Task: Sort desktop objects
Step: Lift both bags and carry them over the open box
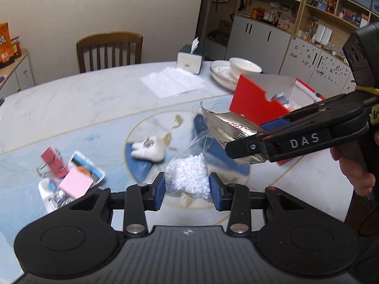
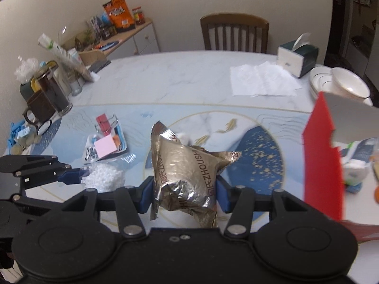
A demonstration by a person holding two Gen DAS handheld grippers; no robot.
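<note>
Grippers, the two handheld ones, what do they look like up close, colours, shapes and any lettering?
Both are matte black plastic. The left gripper has two round discs on a ribbed body, hinged link arms with silver pivot pins, and blue ribbed pads. The right gripper is built the same; from the left wrist view its side shows white "DAS" lettering, a yellow tag or cable behind it, and a hand on its black handle.

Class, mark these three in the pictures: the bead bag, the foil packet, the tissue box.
bead bag [image 1: 189,177]: left wrist view, on the white beads inside.
foil packet [image 2: 182,165]: right wrist view, on its crumpled printed face.
tissue box [image 2: 297,58]: right wrist view, on its front corner.
</note>
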